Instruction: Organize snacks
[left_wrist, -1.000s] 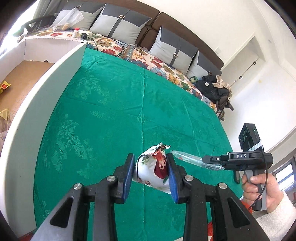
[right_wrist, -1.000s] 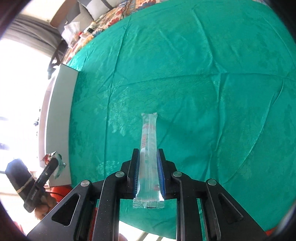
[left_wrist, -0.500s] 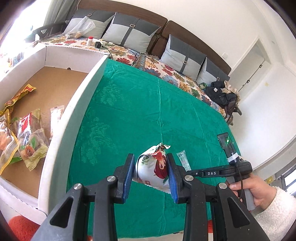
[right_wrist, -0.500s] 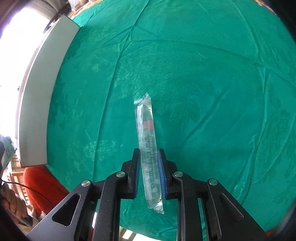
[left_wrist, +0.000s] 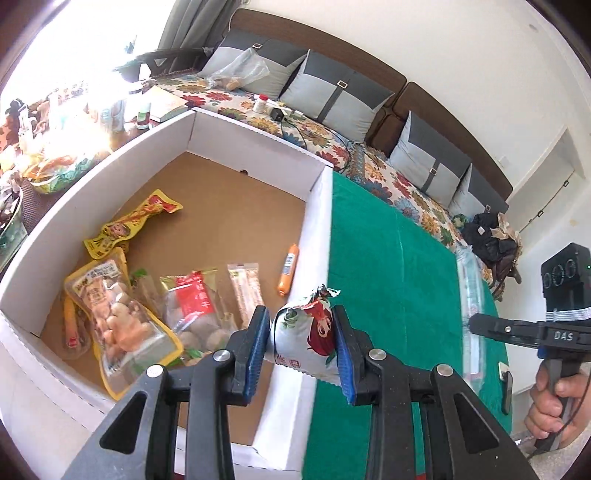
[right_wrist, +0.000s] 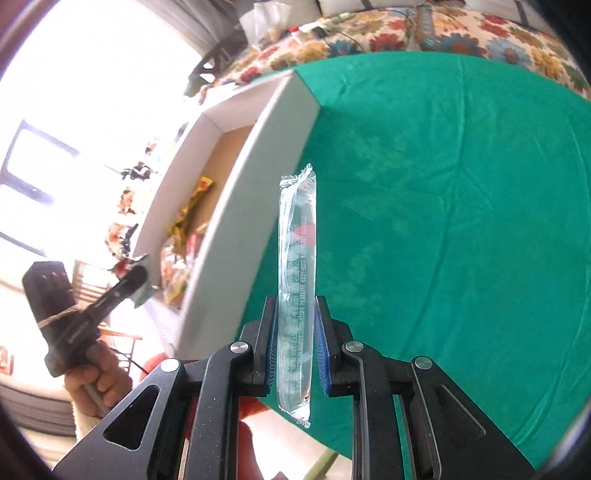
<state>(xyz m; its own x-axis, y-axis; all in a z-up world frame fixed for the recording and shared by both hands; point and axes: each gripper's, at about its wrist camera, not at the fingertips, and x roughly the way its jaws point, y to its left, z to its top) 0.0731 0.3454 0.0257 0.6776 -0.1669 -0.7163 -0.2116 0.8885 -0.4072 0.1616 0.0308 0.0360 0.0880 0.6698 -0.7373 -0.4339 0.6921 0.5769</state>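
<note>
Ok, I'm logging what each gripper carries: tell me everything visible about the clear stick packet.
The clear stick packet is a long, narrow, see-through plastic sachet with crimped ends and small print along one side plus a red patch. It points away from the camera, clamped low down between the right gripper's blue-padded fingers, above the green cloth.

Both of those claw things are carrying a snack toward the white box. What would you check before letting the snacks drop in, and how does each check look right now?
1. Left gripper firmly clamps the red-and-white snack pouch: ok.
2. Right gripper pinches the clear stick packet between its pads: ok.
3. Pouch is over the white box opening: not ok, it hangs about at the box's near wall.
4. Stick packet is over the box: not ok, it is above the green cloth.
5. Bare floor left inside the box: ok, the brown bottom is free toward the far corner.
6. The two grippers are apart: ok.
</note>
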